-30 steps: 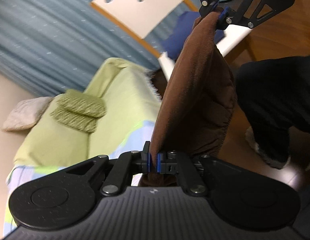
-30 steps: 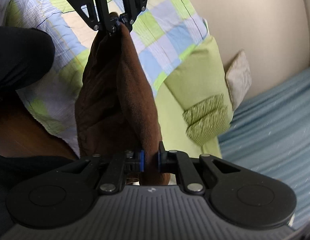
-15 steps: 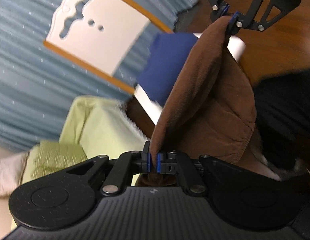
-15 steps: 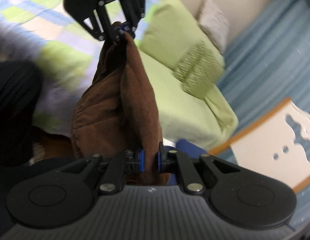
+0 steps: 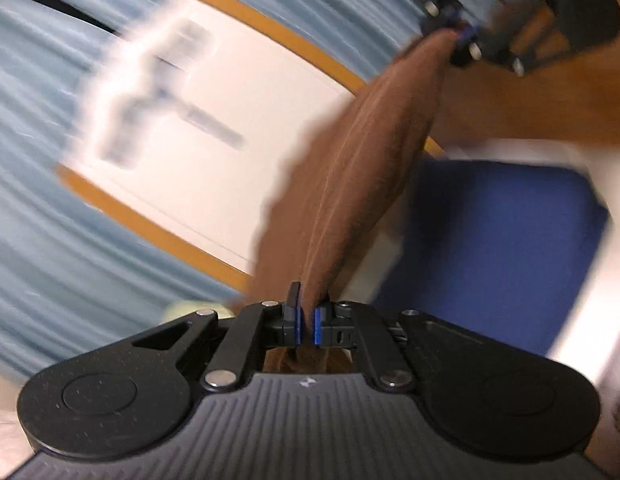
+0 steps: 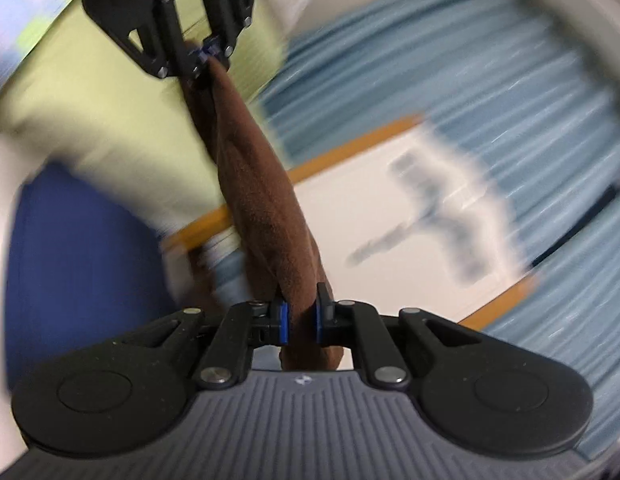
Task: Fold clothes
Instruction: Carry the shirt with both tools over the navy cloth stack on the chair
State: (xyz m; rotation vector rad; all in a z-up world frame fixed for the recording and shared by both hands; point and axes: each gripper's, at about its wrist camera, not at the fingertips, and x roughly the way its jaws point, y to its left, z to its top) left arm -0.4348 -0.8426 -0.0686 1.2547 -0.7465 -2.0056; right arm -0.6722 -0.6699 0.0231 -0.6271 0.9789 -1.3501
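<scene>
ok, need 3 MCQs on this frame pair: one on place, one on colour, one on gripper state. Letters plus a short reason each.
1. Where is the garment?
A. Stretched between the two grippers
B. Lying on the blue cushion
C. Draped over the headboard

2. What colour is the garment?
A. Green
B. Brown
C. White

3. How is the left gripper?
A. Wide open
B. Shut on the garment
C. Out of view

Answers:
1 A: the garment runs from the left gripper up to the right gripper, clear of the blue cushion.
2 B: the fabric is brown in both views.
3 B: the cloth is pinched between its blue pads.
</scene>
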